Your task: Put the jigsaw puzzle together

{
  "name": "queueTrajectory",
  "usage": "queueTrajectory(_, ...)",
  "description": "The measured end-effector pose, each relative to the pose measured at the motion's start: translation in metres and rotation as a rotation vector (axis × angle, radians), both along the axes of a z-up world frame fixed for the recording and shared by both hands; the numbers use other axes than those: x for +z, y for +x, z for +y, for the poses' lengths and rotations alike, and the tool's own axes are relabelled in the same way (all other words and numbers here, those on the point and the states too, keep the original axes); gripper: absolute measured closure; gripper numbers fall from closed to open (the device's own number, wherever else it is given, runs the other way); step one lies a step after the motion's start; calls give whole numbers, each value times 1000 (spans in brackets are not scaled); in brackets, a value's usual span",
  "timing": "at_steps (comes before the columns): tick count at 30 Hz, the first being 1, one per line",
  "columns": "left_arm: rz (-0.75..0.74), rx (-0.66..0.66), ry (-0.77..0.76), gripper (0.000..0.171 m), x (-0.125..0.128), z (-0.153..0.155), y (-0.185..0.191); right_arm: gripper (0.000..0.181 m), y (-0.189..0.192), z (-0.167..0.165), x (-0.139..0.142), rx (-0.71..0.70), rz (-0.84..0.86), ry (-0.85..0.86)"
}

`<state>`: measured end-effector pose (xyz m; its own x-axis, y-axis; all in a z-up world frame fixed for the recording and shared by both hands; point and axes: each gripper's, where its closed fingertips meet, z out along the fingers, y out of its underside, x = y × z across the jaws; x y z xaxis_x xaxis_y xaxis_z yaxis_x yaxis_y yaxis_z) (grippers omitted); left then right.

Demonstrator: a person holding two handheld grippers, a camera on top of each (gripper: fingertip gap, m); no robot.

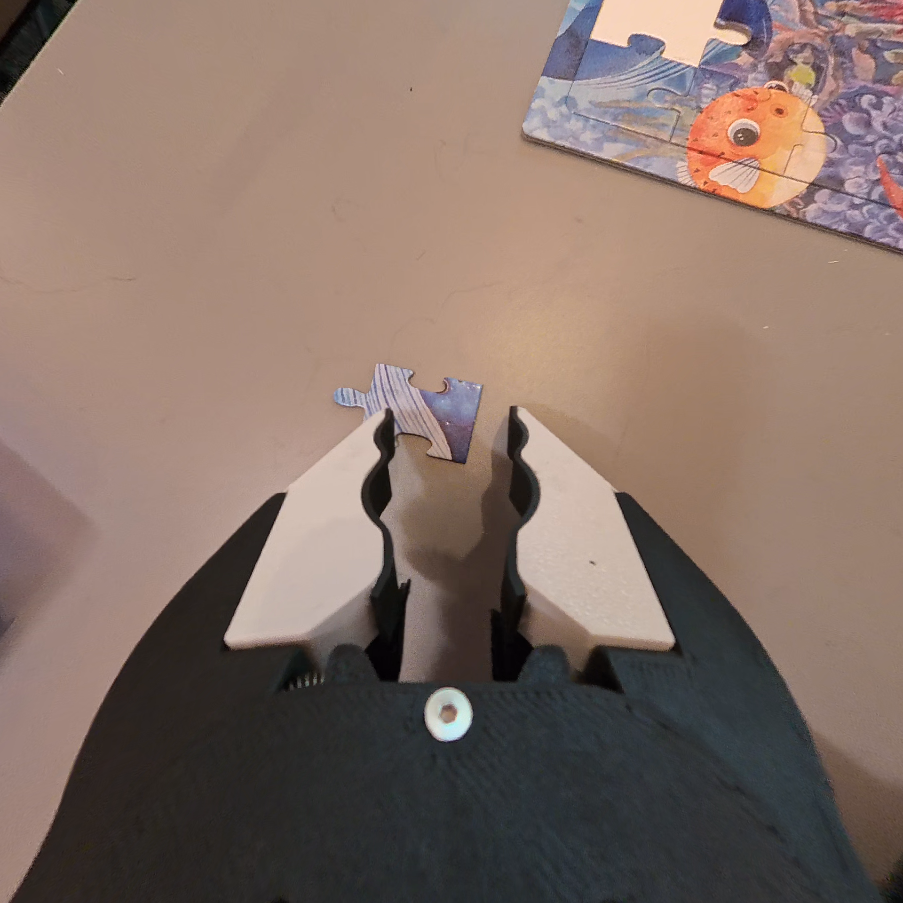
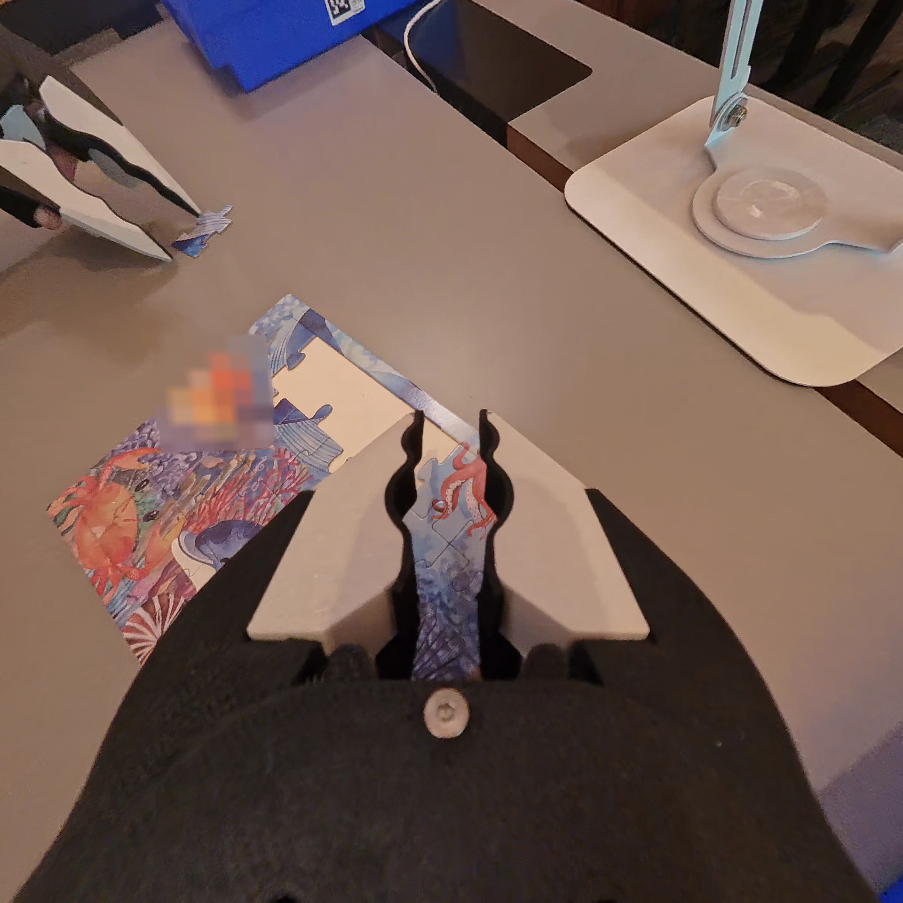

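On the smooth desk (image 1: 244,220), your released left tool (image 1: 449,415) straddles a knobbed cardboard piece (image 1: 430,415); your right tool (image 2: 449,415), fingers apart, hovers over the puzzle (image 2: 161,513).

what the table is carrying

a grey-brown table (image 1: 244,220) is holding everything. the puzzle (image 2: 161,513), part-built with a pale gap in it, is lying flat on it. a loose blue piece (image 1: 435,415) is lying apart from the puzzle on bare tabletop. a white stand base (image 2: 733,273) is sitting toward the far right edge, and a blue box (image 2: 273,39) is resting at the far side.
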<state>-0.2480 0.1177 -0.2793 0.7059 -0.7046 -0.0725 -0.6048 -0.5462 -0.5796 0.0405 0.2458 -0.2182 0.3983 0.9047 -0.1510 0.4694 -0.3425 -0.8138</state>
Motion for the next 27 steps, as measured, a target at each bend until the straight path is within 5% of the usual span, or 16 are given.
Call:
queueTrajectory(5, 9, -35, 5, 121, 2, -1, 11, 142, 3, -35, 1, 198, -66, -54)
queueTrajectory(11, 25, -100, 30, 119, 8, -1, 33, 129, 23, -111, -36, 503, -394, -187)
queueTrajectory(18, 36, -162, 48, 117, 12, -4, 54, 125, 35, -135, -63, 552, -671, -195)
queueTrajectory(27, 58, -199, 51, 114, 11, -6, 65, 140, 26, -139, -67, 559, -805, -92)
